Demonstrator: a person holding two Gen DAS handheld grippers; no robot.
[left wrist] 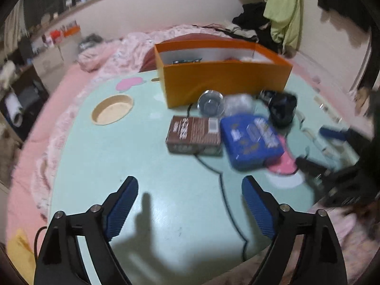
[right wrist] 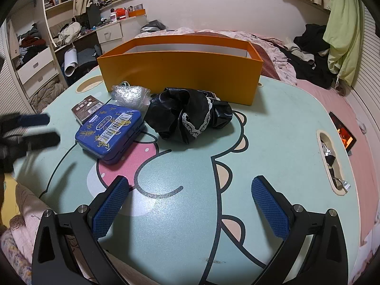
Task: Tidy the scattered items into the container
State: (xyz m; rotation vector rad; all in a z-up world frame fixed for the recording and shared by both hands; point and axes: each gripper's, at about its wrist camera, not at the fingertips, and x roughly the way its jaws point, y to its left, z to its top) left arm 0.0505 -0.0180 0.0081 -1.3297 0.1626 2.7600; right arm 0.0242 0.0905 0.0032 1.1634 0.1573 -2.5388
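My left hand-held gripper [left wrist: 190, 190] hangs released and empty over the pale green cartoon-printed surface [left wrist: 142, 166], while my right hand-held gripper [right wrist: 190, 187] also stands spread with nothing in it. From the left view, the brown rectangular carton [left wrist: 193, 135] lies at twelve o'clock, touching the blue printed tin [left wrist: 251, 140] at one o'clock, and the open orange cardboard box [left wrist: 223, 80] stands beyond both. I judge the carton the next pick: I should straddle its short sides squarely, mind the thin black cable [left wrist: 225, 190] running under it, and lift clear of the tin.
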